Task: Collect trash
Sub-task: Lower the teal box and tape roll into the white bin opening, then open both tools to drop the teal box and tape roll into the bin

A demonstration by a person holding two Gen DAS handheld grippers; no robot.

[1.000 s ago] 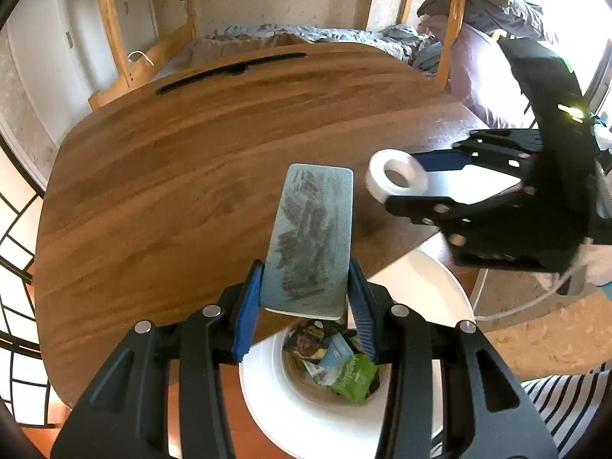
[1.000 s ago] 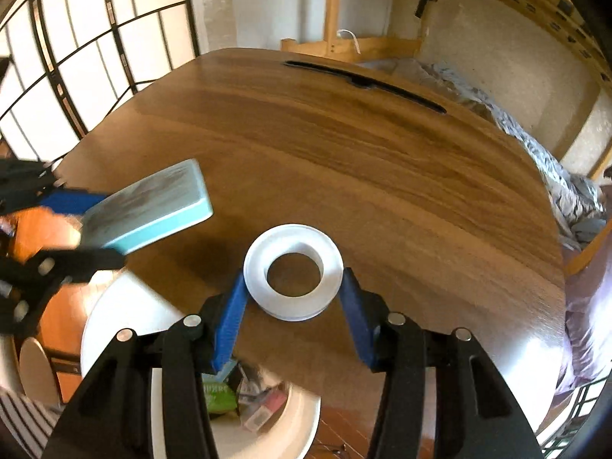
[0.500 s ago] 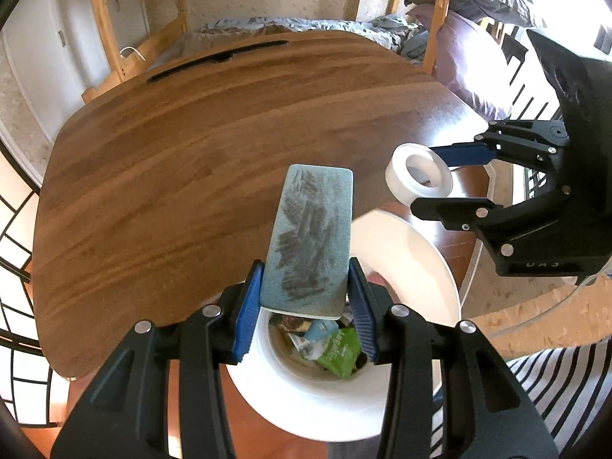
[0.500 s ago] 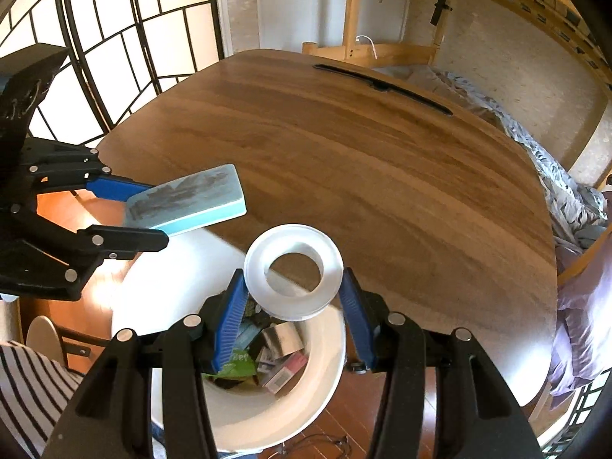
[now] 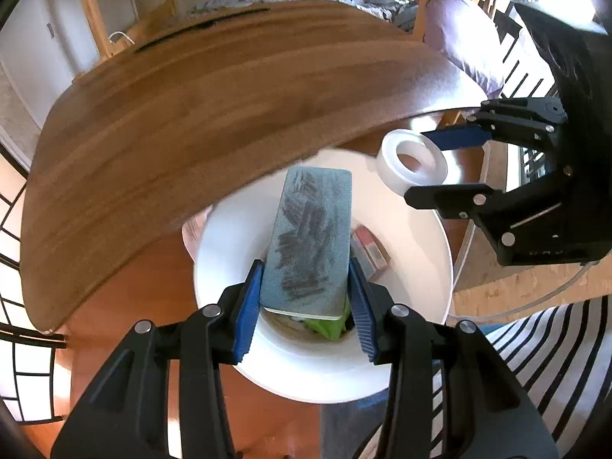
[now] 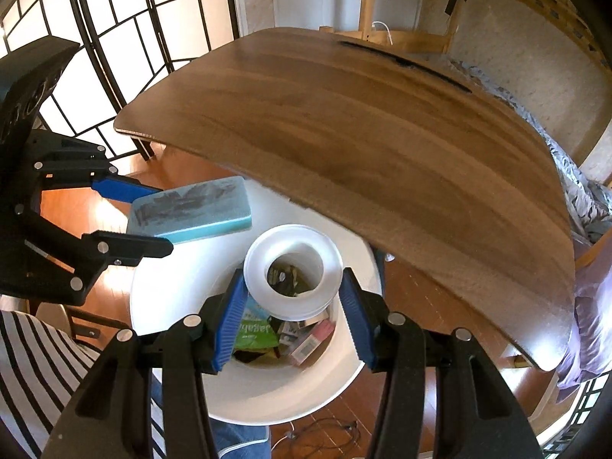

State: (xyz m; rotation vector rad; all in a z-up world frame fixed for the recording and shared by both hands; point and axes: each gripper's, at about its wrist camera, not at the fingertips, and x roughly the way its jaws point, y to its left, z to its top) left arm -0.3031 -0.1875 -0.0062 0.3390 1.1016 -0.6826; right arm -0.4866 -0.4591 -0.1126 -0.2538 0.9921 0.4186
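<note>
My left gripper (image 5: 306,306) is shut on a grey-topped, teal-sided sponge block (image 5: 310,237), held over the open white trash bin (image 5: 413,229); gripper (image 6: 130,214) and block (image 6: 191,210) also show in the right wrist view. My right gripper (image 6: 292,306) is shut on a white tape roll (image 6: 292,267), above the bin (image 6: 183,275). The roll also shows in the left wrist view (image 5: 415,162), in the right gripper (image 5: 443,164). The bin holds a green wrapper (image 6: 254,334), a pink packet (image 6: 310,340) and other trash.
The brown wooden table (image 5: 191,95) lies just beyond the bin, its edge (image 6: 344,222) close over the rim. A bed (image 6: 589,191) stands behind the table. A paned screen (image 6: 95,38) is at the left. Striped clothing (image 5: 554,344) shows near me.
Both grippers have drawn back off the table edge with their loads and now hang over the bin, lower and closer to it. Neither has let go.
</note>
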